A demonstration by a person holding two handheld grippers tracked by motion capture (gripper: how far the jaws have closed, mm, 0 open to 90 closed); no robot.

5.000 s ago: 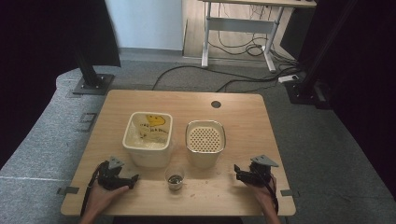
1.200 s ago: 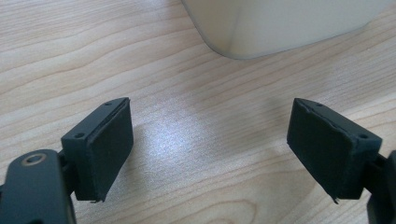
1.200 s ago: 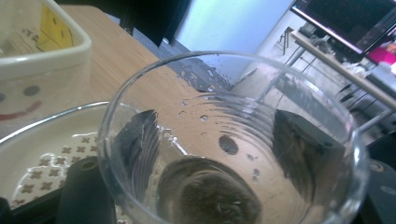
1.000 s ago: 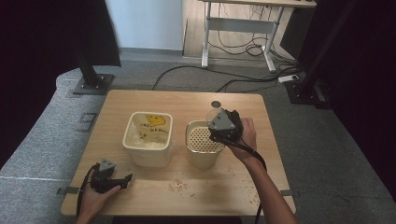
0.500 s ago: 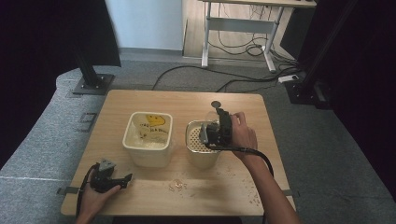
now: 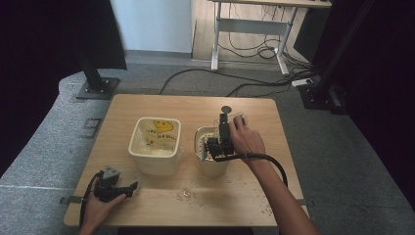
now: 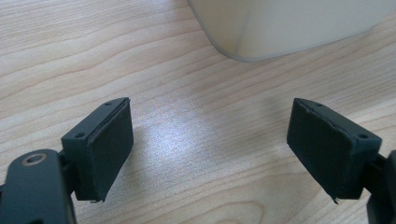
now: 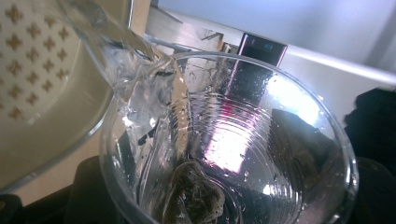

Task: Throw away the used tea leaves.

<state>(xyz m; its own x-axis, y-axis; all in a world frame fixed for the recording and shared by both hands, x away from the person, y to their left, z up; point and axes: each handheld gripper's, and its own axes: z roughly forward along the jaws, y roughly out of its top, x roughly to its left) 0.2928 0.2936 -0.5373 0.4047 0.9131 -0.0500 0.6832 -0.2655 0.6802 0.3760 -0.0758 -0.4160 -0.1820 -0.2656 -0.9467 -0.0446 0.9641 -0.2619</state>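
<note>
Tipped further than half a second before, the clear plastic cup (image 8: 224,154) lay on its side over the round sieve bowl (image 6: 211,169), water (image 8: 126,70) spilling from its rim onto the bowl's perforated insert (image 8: 28,60). One dark, wet lump (image 8: 194,196) clung inside the cup near the lip. The right gripper (image 6: 221,147) had swung from above the bowl's far edge to sit across it, its jaws clamped on the cup, the person's right hand (image 6: 247,139) wrapped around the handle.

Just left of the sieve bowl stood the square cream tub (image 6: 155,147) with a yellow smiley print inside. A small wet patch (image 6: 186,195) marked the wooden table (image 6: 147,110) in front of the two containers, and crumbs (image 6: 266,210) were scattered near the right front edge.

The left gripper (image 6: 128,187) rested on the table near the front left corner, held by the left hand (image 6: 98,208), unchanged from earlier; its jaws stood wide apart over bare wood, with the tub's corner just beyond them.
</note>
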